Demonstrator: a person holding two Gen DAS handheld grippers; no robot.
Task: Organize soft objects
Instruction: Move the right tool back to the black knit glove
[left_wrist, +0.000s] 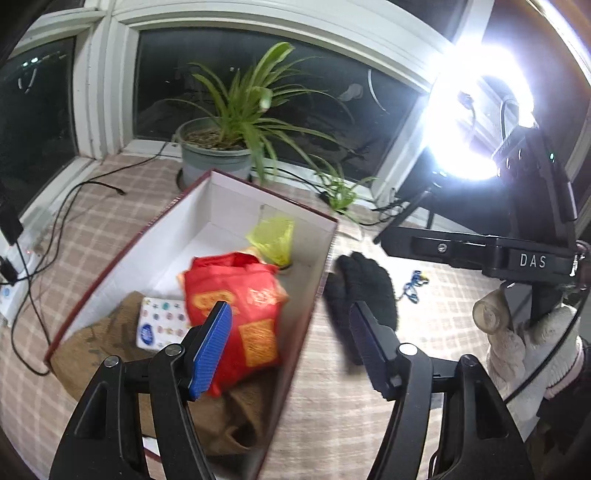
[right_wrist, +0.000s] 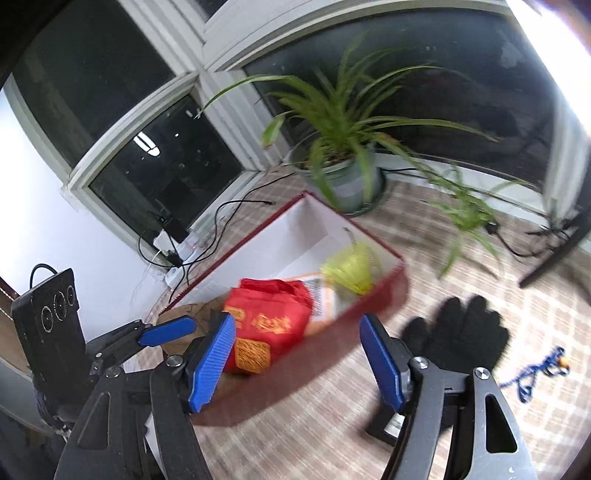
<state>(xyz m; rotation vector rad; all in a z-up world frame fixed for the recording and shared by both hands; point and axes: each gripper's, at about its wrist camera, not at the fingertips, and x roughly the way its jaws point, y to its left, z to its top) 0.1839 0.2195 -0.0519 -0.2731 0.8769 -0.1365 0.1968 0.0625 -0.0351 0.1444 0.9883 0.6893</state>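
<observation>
A dark red box with a white inside (left_wrist: 236, 206) (right_wrist: 317, 229) stands on the checked cloth. In it lie a red bag with gold print (left_wrist: 236, 306) (right_wrist: 269, 317), a yellow plastic bag (left_wrist: 273, 238) (right_wrist: 351, 267), brown cloth (left_wrist: 107, 336) and a white printed pack (left_wrist: 159, 323). A black glove (left_wrist: 364, 291) (right_wrist: 465, 334) lies on the cloth right of the box. My left gripper (left_wrist: 291, 347) is open, over the box's right wall. My right gripper (right_wrist: 299, 362) is open, above the box's near wall, left of the glove. The left gripper's blue fingers (right_wrist: 168, 330) show in the right wrist view.
A potted plant (left_wrist: 218, 147) (right_wrist: 347, 173) stands behind the box by the window. A small blue cord (left_wrist: 413, 284) (right_wrist: 535, 373) lies right of the glove. Black cables and a power strip (left_wrist: 11, 266) (right_wrist: 173, 251) are at the left. A bright ring light on a stand (left_wrist: 472, 122) is at the right.
</observation>
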